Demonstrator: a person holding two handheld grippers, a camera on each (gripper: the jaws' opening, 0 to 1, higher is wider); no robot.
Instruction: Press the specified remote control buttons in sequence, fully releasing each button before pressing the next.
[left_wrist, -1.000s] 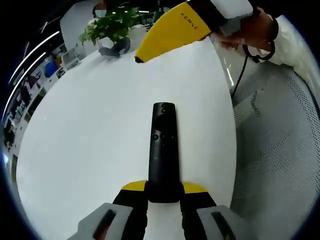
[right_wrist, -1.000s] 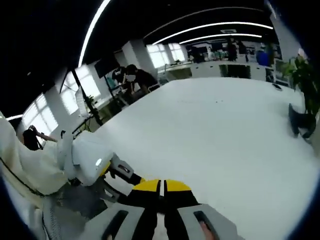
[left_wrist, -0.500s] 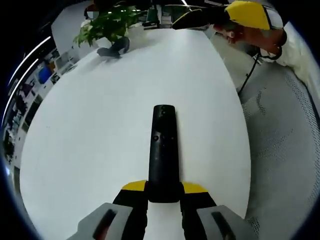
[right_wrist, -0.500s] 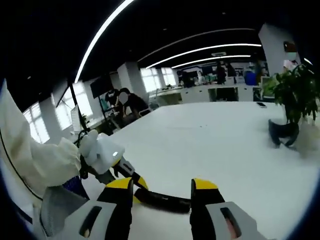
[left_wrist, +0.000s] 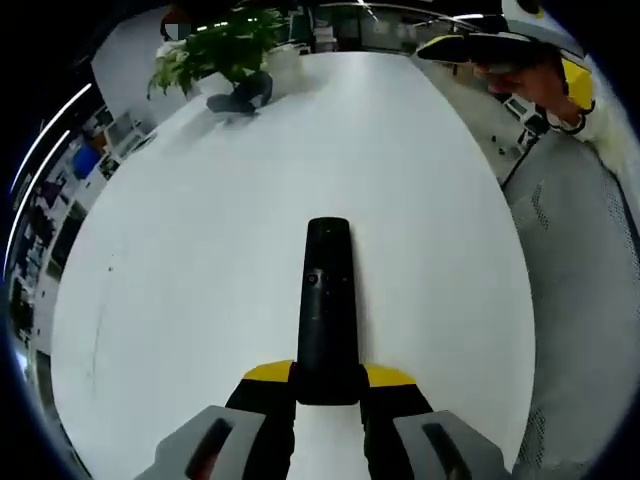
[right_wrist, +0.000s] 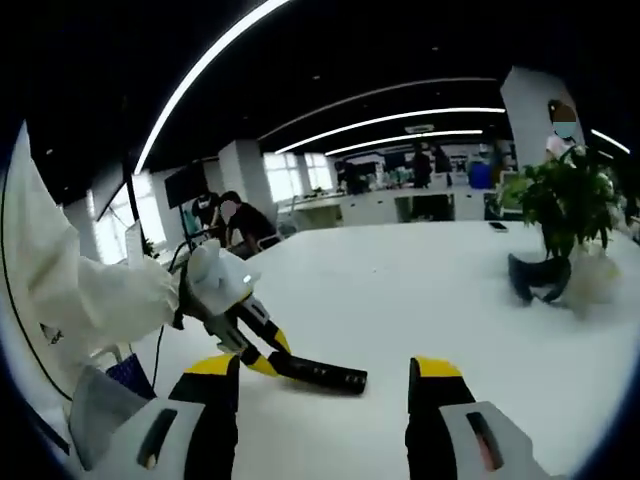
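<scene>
Left gripper view: remote control (left_wrist: 326, 305), black and slim, pinched at its near end between the yellow-tipped jaws of the left gripper (left_wrist: 327, 378), pointing straight away over the white table (left_wrist: 180, 290). Small round buttons visible on the remote's upper face, toward its far end. Beyond the remote's far tip, at the table's far edge, a potted plant (left_wrist: 225, 55) beside a dark curved object. Well past the remote, off to the upper right above the table's edge, the right gripper (left_wrist: 470, 45) in a person's hand (left_wrist: 535, 80), not touching the remote. Right gripper view: right gripper (right_wrist: 325, 375) with jaws spread wide apart, nothing between them, hovering above the table (right_wrist: 420, 300). Between those jaws and farther off, the remote (right_wrist: 315, 372) lying level above the table, its left end clamped by the left gripper (right_wrist: 262, 358), carried by a white-sleeved arm (right_wrist: 80, 300). Far to the right of the remote, the plant (right_wrist: 560, 205) near the table's edge; office desks and people in the background beyond it.
</scene>
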